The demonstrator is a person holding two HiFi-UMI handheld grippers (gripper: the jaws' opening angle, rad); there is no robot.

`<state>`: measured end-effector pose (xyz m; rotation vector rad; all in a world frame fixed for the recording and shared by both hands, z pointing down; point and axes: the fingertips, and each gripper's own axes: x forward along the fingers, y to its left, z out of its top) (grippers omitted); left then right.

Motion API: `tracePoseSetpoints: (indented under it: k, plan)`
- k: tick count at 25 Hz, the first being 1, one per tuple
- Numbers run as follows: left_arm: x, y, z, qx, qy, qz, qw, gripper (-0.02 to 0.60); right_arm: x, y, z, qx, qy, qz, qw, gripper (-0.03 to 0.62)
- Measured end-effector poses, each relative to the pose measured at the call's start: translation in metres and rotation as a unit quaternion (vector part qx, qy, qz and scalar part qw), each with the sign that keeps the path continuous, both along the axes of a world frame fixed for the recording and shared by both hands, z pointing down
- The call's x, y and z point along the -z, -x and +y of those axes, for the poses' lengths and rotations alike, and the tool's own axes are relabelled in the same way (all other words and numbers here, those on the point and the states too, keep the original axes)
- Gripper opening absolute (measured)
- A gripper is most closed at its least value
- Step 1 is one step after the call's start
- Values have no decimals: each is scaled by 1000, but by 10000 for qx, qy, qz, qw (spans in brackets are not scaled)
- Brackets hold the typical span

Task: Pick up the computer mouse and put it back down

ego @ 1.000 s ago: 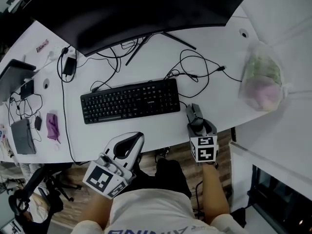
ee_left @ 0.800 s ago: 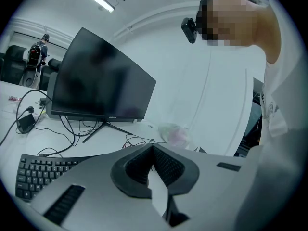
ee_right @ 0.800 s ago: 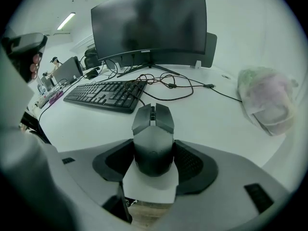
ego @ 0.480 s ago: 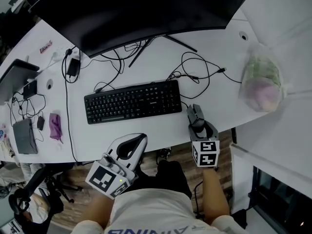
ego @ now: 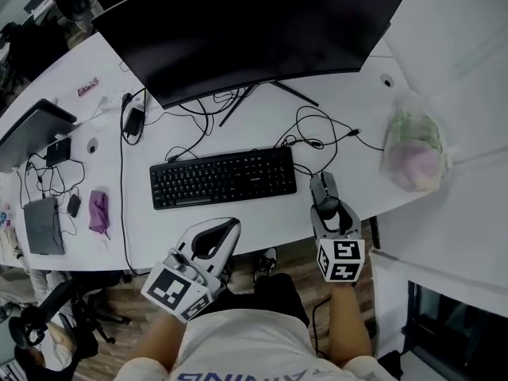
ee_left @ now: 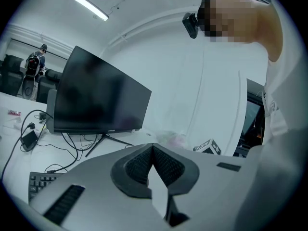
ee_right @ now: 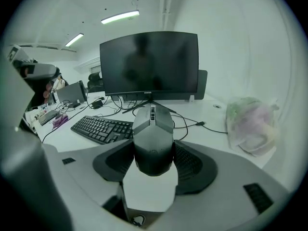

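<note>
A dark grey computer mouse (ego: 321, 187) sits at the white desk's (ego: 262, 221) front edge, just right of the keyboard. My right gripper (ego: 326, 205) is shut on it from behind. In the right gripper view the mouse (ee_right: 153, 137) fills the gap between both black pads (ee_right: 191, 163), nose pointing at the monitor. Whether it rests on the desk or hangs just above it, I cannot tell. My left gripper (ego: 214, 235) hovers off the desk's front edge over the person's lap, and in its own view the left gripper (ee_left: 153, 159) has its pads pressed together on nothing.
A black keyboard (ego: 224, 177) lies left of the mouse. A large dark monitor (ego: 246, 30) stands behind it, with loose cables (ego: 321, 133) around its foot. A filled plastic bag (ego: 413, 149) sits at the right. A laptop (ego: 36, 125), charger and purple cloth (ego: 98, 210) lie far left.
The head view has drifted, so the desk appears lower and further right. The right gripper stays shut on the mouse beside the keyboard. The left gripper has hardly moved.
</note>
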<state>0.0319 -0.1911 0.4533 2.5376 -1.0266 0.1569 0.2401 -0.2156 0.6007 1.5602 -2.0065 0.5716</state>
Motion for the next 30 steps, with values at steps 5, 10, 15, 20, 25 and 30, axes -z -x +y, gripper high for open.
tracePoseSetpoints:
  k: [5, 10, 15, 20, 25, 30]
  plan:
    - [15, 6, -4, -27, -198, 57, 9998, 5, 24, -1, -4, -140, -303, -51, 9994, 268]
    - [31, 7, -6, -124, -301, 77, 9994, 5, 52, 1, -5, -270, -598, -109, 9978, 268]
    - [48, 11, -7, -179, -469, 133, 9987, 5, 84, 4, -3, -377, -950, -216, 9945, 269]
    - [63, 22, -6, -122, -648, 214, 9976, 5, 118, 11, -2, -382, -1307, -243, 9904, 269]
    - [82, 28, -4, -128, -886, 327, 9954, 5, 148, 14, 4, -486, -1624, -378, 9848, 270]
    - [99, 37, -3, -73, -1100, 384, 9932, 5, 179, 14, 8, -650, -1953, -552, 9770, 268]
